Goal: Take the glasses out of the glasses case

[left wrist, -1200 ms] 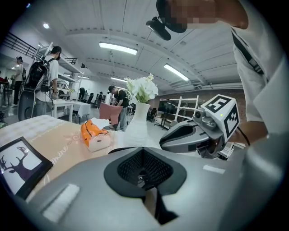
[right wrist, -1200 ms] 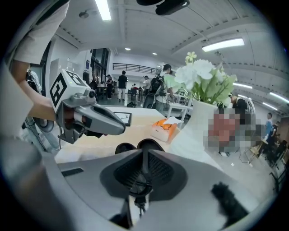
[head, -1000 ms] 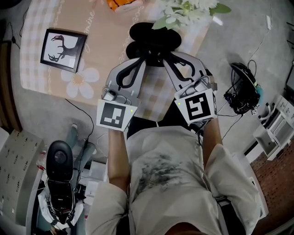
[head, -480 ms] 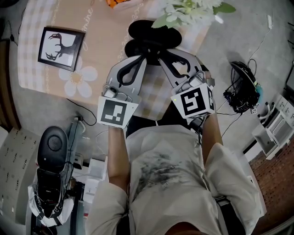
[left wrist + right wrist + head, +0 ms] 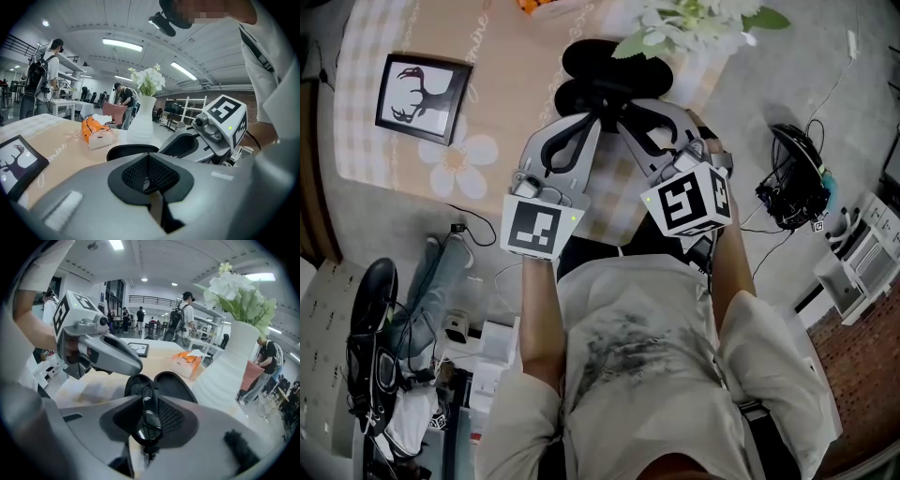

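Right claw point(image 5: 149, 405) seemingly pinching glasses point(image 5: 146, 426), case point(image 5: 174, 383) beyond

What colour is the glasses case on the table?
The glasses case is black; the right gripper view shows it best.

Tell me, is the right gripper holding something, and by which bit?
Yes. The right gripper pinches the dark-rimmed glasses, apparently by the rim of one lens, in front of the open black glasses case.
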Action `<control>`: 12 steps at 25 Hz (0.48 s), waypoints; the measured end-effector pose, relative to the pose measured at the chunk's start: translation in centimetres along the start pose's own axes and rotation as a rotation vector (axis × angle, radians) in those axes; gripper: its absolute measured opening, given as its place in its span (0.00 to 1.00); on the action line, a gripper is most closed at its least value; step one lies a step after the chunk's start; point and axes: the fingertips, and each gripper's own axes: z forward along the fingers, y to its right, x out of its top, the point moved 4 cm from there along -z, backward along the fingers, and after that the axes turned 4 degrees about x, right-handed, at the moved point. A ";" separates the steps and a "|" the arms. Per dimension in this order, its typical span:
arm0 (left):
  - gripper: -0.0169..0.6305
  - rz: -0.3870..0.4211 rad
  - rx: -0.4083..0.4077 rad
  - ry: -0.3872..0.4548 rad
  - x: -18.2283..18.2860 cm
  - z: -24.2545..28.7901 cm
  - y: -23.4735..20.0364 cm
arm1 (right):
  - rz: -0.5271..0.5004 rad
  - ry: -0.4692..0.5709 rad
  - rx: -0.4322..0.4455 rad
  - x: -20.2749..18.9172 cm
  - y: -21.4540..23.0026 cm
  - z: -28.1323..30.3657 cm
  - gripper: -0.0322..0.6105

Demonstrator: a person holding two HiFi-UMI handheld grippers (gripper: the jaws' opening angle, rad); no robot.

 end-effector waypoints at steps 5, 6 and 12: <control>0.04 0.005 -0.001 -0.007 -0.3 0.1 0.0 | -0.013 -0.017 0.022 -0.2 -0.3 0.7 0.22; 0.04 0.006 -0.001 -0.009 -0.4 0.1 -0.1 | -0.016 -0.021 0.026 -0.3 -0.4 0.8 0.23; 0.04 0.000 0.000 -0.014 -0.6 0.1 0.1 | -0.050 -0.049 0.044 -0.5 -0.8 1.6 0.23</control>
